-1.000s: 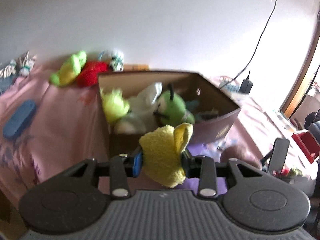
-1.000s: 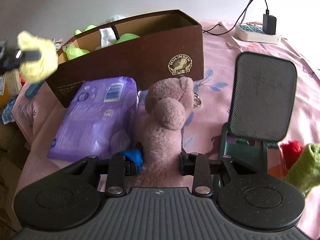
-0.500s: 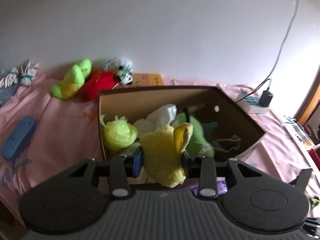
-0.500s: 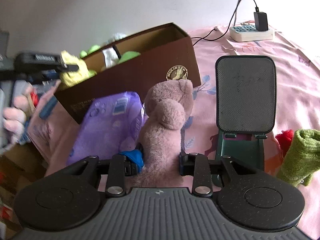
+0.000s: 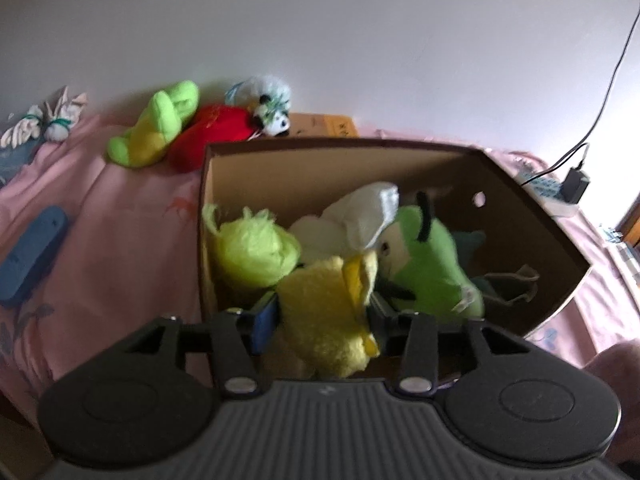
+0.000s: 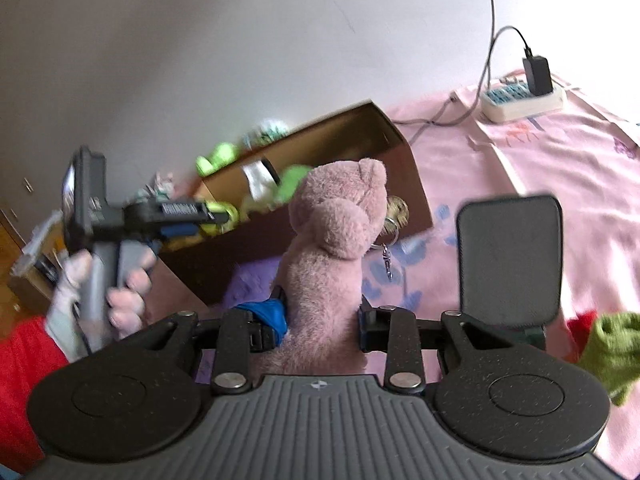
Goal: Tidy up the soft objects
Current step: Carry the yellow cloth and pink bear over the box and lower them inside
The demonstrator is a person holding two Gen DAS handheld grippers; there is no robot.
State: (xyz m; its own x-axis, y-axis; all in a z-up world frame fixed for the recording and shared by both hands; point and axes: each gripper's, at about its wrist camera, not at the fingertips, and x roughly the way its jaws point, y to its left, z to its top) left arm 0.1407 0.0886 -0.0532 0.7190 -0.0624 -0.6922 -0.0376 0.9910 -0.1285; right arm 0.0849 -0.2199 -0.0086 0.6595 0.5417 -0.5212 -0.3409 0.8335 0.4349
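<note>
We find our left hand-held gripper now over the brown box, jaws opening around the yellow plush for release, while our right hand-held gripper has lifted, clamping the pink bear.

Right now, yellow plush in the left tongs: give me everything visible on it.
The yellow plush toy is fuzzy, terry-like fabric, pale yellow, with a darker yellow-orange flap folded at its upper right. It sits upright between the left tongs, whose jaws are opening; the pads look still against its sides. It hangs over the near edge of the brown cardboard box, in front of the lime fluffy toy and green plush.
</note>
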